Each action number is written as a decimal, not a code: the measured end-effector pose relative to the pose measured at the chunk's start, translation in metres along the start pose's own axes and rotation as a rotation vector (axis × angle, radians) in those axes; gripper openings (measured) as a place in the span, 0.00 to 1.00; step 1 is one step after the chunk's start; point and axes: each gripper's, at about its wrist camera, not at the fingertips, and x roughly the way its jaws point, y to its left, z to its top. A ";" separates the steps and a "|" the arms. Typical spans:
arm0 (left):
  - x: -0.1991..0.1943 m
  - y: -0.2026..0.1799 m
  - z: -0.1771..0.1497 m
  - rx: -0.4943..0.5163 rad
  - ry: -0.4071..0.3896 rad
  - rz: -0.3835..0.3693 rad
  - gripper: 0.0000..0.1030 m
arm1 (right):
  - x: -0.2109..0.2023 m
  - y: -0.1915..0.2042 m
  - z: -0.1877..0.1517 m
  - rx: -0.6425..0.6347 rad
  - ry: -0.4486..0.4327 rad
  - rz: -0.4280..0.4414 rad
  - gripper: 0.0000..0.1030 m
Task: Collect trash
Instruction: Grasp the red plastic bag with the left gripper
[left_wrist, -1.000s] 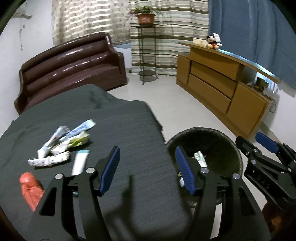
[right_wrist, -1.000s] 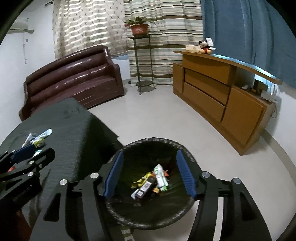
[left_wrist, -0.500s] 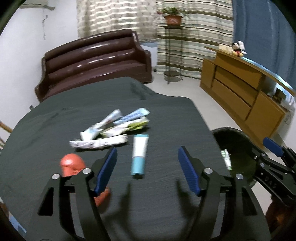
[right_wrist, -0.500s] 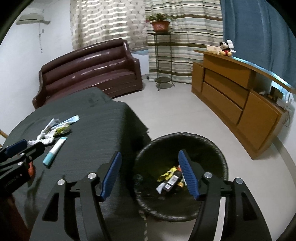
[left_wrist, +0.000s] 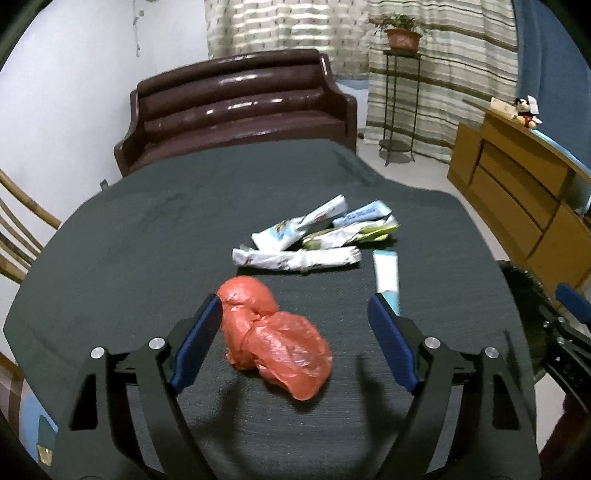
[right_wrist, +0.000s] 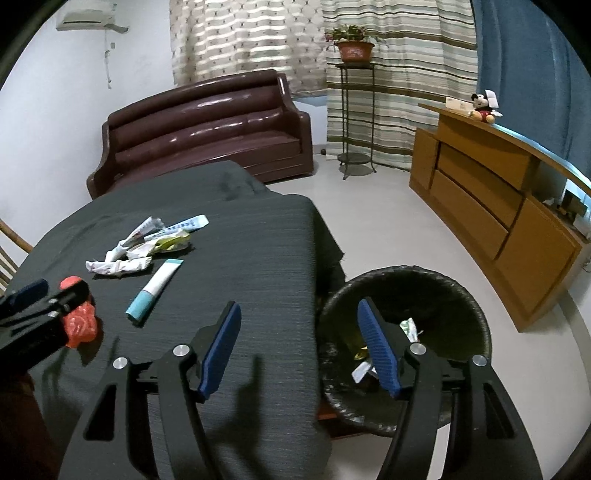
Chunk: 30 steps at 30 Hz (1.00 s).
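A crumpled red plastic bag (left_wrist: 275, 336) lies on the dark table (left_wrist: 147, 236). My left gripper (left_wrist: 295, 321) is open, its fingers either side of the bag, not touching it. Beyond lie several crumpled white wrappers (left_wrist: 306, 240) and a white tube with a teal cap (left_wrist: 387, 275). My right gripper (right_wrist: 299, 332) is open and empty over the table's right edge, beside the black trash bin (right_wrist: 454, 295), which holds several scraps. The red bag (right_wrist: 79, 321), wrappers (right_wrist: 147, 243) and tube (right_wrist: 157, 288) also show in the right wrist view.
A brown sofa (left_wrist: 236, 107) stands behind the table. A wooden sideboard (right_wrist: 491, 192) runs along the right wall. A plant stand (right_wrist: 354, 110) is by the curtains. A bamboo chair (left_wrist: 18, 236) is at the table's left. The bin sits on the floor at the table's right edge.
My left gripper has swung left from the bin across the table to the red bag, which now lies between its fingers. My right gripper has shifted left from over the bin.
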 end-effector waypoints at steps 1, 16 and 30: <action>0.002 0.001 -0.001 -0.002 0.006 -0.001 0.77 | 0.000 0.003 0.000 -0.002 0.001 0.003 0.63; 0.014 0.033 -0.007 0.007 0.019 -0.075 0.25 | 0.013 0.058 0.004 -0.069 0.038 0.080 0.63; 0.009 0.071 -0.007 -0.037 0.002 -0.159 0.16 | 0.028 0.105 0.007 -0.104 0.084 0.125 0.63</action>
